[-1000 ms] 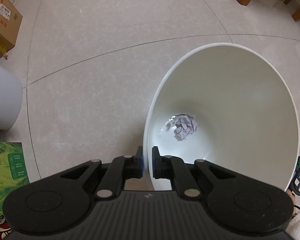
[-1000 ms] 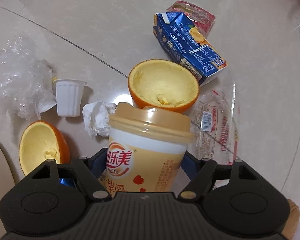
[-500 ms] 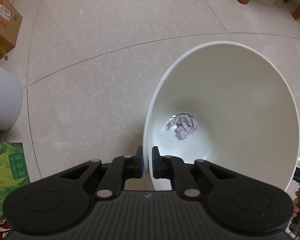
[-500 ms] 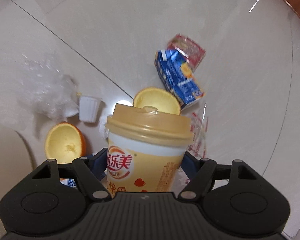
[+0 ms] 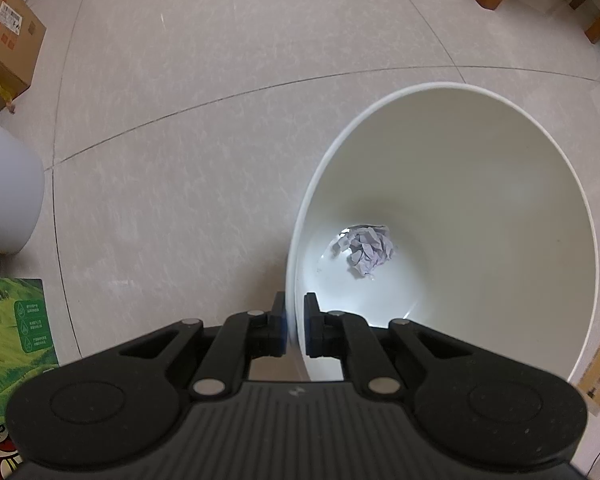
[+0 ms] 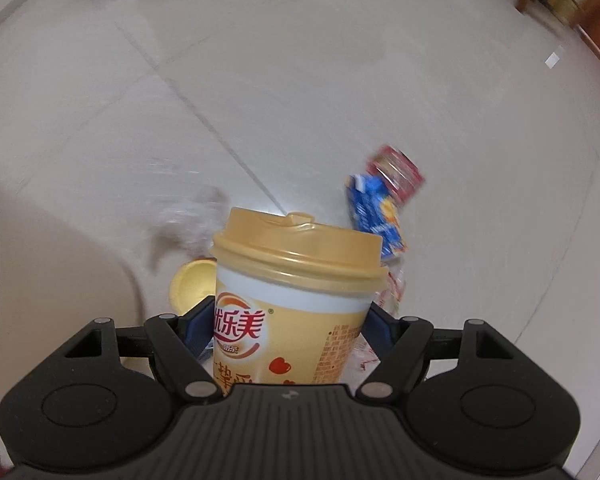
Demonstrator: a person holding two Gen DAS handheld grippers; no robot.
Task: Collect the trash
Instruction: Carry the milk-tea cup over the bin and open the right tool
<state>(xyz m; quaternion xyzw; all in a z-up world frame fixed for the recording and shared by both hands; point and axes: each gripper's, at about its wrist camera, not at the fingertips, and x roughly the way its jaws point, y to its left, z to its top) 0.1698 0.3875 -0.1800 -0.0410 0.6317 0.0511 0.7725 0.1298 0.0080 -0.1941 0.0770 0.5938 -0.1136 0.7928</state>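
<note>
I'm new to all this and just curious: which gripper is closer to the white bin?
Left. The left gripper is clamped on the white bin's near rim. The right gripper holds the milk tea cup above the littered floor.

You lifted the right gripper (image 6: 290, 330) with the cup (image 6: 292, 300) well clear of the floor; the orange half (image 6: 190, 286), blue carton (image 6: 376, 216) and red packet (image 6: 398, 172) shrank and slid toward mid-frame, and the view blurred.
</note>
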